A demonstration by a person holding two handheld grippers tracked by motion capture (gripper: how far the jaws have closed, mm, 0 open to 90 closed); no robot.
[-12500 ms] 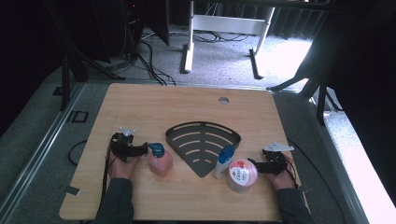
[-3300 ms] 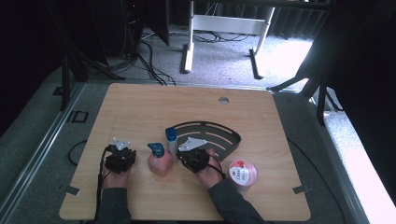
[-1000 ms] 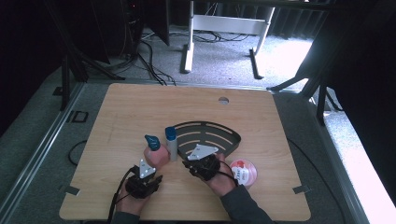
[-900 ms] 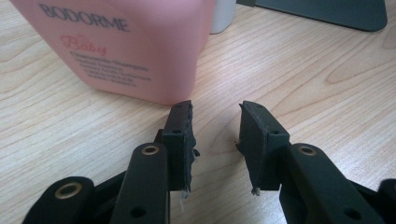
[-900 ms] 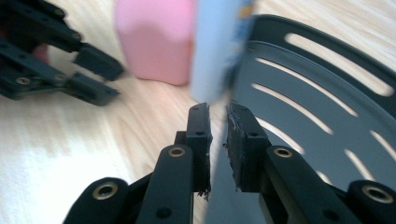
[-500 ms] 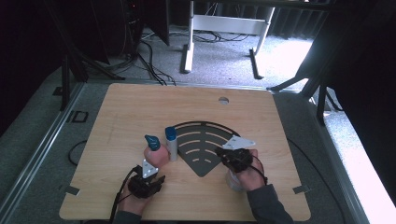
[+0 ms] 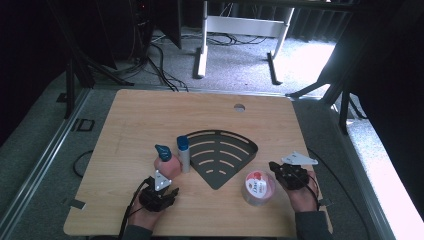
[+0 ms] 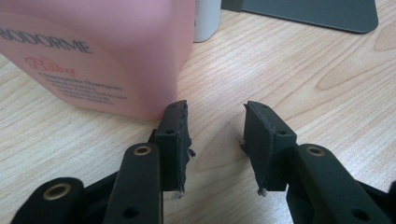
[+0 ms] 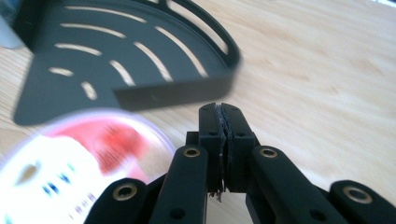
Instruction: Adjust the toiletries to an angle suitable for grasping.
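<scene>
The left claw (image 8: 215,135), its jaws just been widening with nothing between them, stands released just in front of the pink bottle (image 7: 168,165) on the counter (image 7: 150,115). The right claw (image 9: 223,122) is clenched empty beside the round tub (image 7: 257,186), near the black rack (image 7: 220,150).

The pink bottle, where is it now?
In the high view the pink bottle stands left of the black corner shelf, beside the white tube, just beyond the open left gripper.
</scene>
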